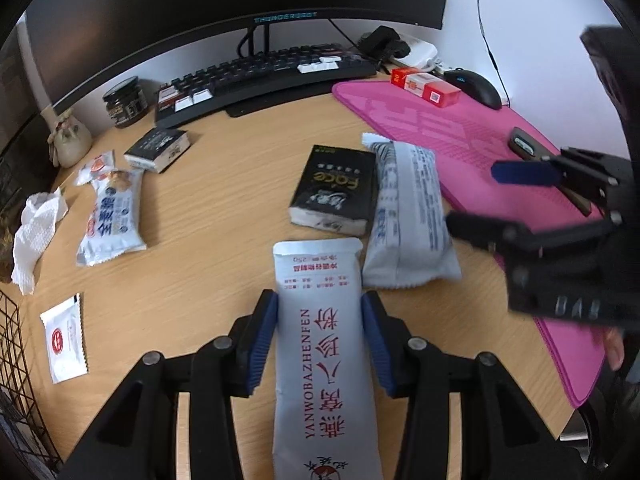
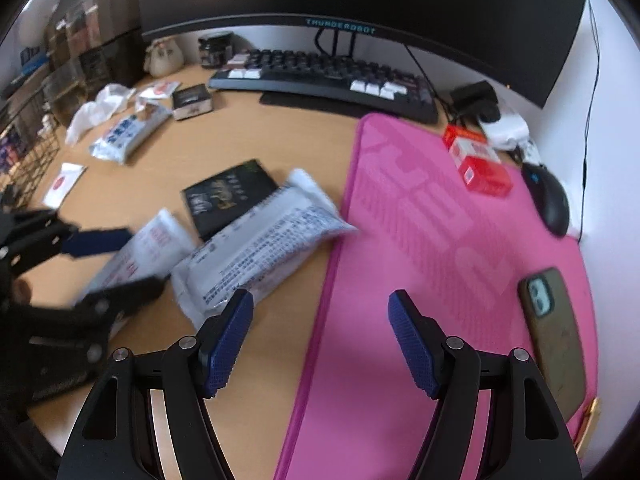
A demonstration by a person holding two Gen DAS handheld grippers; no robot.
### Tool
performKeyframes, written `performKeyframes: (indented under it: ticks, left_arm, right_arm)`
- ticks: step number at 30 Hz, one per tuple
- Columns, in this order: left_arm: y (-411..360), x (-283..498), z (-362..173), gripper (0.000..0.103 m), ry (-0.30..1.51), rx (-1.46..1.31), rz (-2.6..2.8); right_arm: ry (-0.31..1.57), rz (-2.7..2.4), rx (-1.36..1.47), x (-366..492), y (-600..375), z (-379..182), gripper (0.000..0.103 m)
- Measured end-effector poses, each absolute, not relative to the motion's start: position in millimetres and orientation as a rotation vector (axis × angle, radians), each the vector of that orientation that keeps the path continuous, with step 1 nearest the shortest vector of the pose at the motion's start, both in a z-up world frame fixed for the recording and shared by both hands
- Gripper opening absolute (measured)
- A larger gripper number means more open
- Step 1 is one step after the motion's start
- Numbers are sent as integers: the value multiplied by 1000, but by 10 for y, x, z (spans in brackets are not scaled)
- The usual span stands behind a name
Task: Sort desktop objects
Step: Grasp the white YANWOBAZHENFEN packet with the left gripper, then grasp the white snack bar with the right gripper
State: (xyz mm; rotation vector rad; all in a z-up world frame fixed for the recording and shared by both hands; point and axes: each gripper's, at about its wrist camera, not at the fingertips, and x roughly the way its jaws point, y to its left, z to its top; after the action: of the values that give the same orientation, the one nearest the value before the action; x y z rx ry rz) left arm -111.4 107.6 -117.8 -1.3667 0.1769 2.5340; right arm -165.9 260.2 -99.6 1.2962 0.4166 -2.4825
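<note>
My left gripper (image 1: 318,320) has its blue pads against both sides of a white sachet with red characters (image 1: 320,344), which lies lengthwise between them over the wooden desk; it also shows blurred in the right wrist view (image 2: 136,252). A grey-white snack pack (image 1: 408,216) lies beside a black tissue pack (image 1: 334,188). My right gripper (image 2: 320,336) is open and empty, over the edge of the pink mat (image 2: 440,240), just right of the snack pack (image 2: 260,244).
A keyboard (image 1: 264,76), monitor, dark jar (image 1: 124,102), second black pack (image 1: 158,148), blue-white snack pack (image 1: 112,216), crumpled tissue (image 1: 34,228) and small white sachet (image 1: 64,340) lie on the desk. On the mat sit a red box (image 2: 478,160), mouse (image 2: 550,200) and phone (image 2: 554,336). A wire basket (image 1: 12,352) stands at left.
</note>
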Motion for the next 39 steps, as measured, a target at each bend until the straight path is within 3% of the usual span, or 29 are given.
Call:
performKeyframes:
  ticks: [10, 16, 29, 30, 33, 39]
  left_arm:
    - [673, -1115, -1170, 48, 140, -1410, 2623]
    - [649, -1091, -1166, 48, 146, -1410, 2615]
    - [635, -1112, -1177, 48, 145, -1412, 2635]
    - [632, -1112, -1176, 48, 144, -1412, 2636]
    - [618, -1110, -1164, 48, 138, -1405, 2647]
    - [609, -1057, -1046, 47, 133, -1363, 2660]
  right_arm:
    - [121, -2468, 1307, -1881, 2491, -843, 70]
    - [181, -2460, 1348, -2021, 2232, -1097, 70]
    - [197, -2482, 1378, -1983, 2613, -1170, 70]
    - [205, -2490, 1370, -1976, 2612, -1168, 68]
    - [191, -2452, 1347, -1921, 2616, -1118, 39]
    - [253, -2466, 1332, -1785, 2566, -1040, 37]
